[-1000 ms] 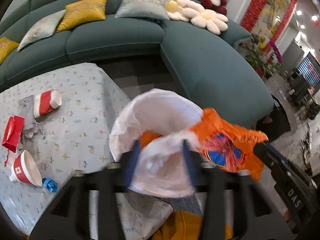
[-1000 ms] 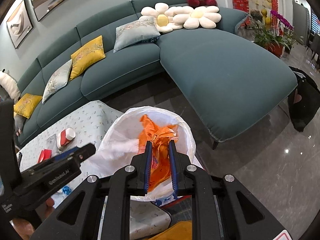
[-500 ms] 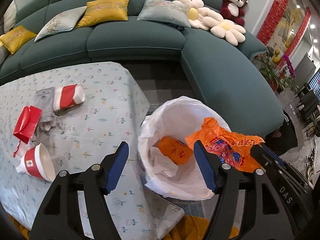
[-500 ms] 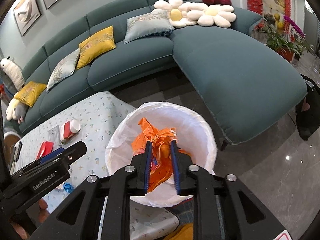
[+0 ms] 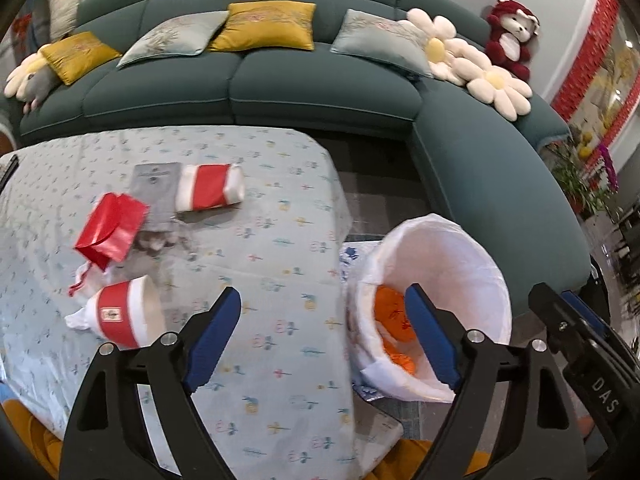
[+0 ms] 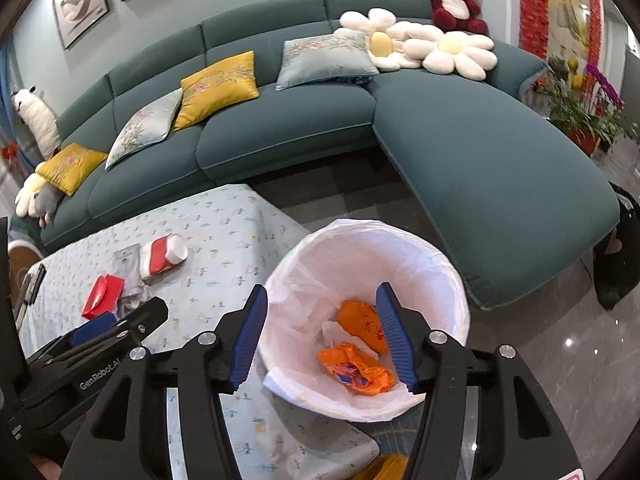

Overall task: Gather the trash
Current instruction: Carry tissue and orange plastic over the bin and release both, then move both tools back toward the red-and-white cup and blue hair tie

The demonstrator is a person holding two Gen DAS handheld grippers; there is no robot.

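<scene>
A bin with a white liner stands by the table's corner; it also shows in the left wrist view. Crumpled orange wrappers and white paper lie inside it. My right gripper is open and empty above the bin. My left gripper is open and empty over the table edge. On the table lie a red-and-white cup, a red-and-white pack, a red paper bag and a grey packet.
The table wears a pale flowered cloth. A teal corner sofa with cushions wraps behind the table and bin. Glossy floor lies to the right. A dark bag sits beside the sofa's end.
My right gripper opened and let the orange wrapper fall into the bin. My left gripper let go of the bin liner, opened, and swung left toward the table.
</scene>
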